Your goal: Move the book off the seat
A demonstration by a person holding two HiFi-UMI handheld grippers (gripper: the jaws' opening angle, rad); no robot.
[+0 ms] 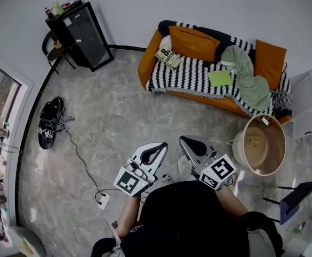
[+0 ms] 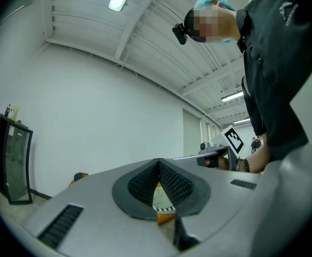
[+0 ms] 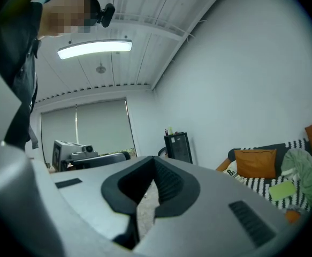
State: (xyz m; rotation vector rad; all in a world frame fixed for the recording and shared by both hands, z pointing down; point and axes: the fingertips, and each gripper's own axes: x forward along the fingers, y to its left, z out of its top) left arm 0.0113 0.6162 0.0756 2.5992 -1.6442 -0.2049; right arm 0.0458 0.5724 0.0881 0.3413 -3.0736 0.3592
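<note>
The person's black-clad torso [image 1: 193, 218] lies nearest the head camera, and both handheld grippers are carried level in front of it. The left gripper [image 1: 157, 149] has its jaws together. Its ribbed pads meet at the tip and nothing is between them. The right gripper [image 1: 190, 143] reads the same in its own view, with the pads touching at the tip and nothing held.

**Task object.** A thin lime-green book [image 1: 220, 78] lies flat on the striped throw [image 1: 188, 76] that covers the seat of the orange sofa [image 1: 144, 63]. It sits near the middle of the seat, just beside a crumpled green cloth [image 1: 249, 79] and in front of an orange cushion [image 1: 194, 43]. A printed item [image 1: 168, 57] at the sofa's left end cannot be identified from here. Both grippers are well apart from the sofa, across open floor [image 1: 107, 122].

**Step in hand (judged): approach.** No grasp has begun.

1. Close the distance to the sofa front, keeping clear of the round tub [image 1: 263, 143] near its right end and the power strip [image 1: 103, 199] on the floor.
2. Spread the jaws of one gripper before it reaches the seat.
3. Come in low along the seat toward the book edge facing away from the green cloth.
4. Work one pad under that edge, since the soft throw should yield.
5. Check that only the book is pinched, not the throw or the cloth.
6. Lift it level so the thin cover does not sag or slip.
</note>
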